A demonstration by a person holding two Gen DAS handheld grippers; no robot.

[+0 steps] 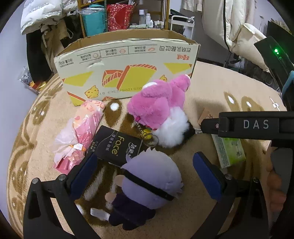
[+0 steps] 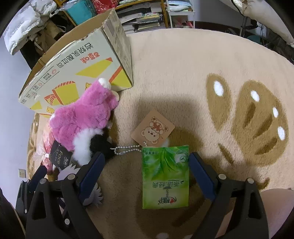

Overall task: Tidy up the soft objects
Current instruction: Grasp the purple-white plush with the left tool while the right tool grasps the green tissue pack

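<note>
A purple-haired plush doll lies on the rug between the open jaws of my left gripper, untouched. Beyond it lie a black tissue pack, a pink wrapped bundle and a pink-and-white plush with a keychain. A green tissue pack lies between the open jaws of my right gripper; it also shows in the left wrist view. The pink plush lies to the left, its bead chain reaching a bear tag. An open cardboard box stands behind.
Everything lies on a beige and brown round rug. The box stands at the rug's far left edge. Shelves with bottles and bags, and hanging clothes, line the back. The right gripper's body crosses the left view.
</note>
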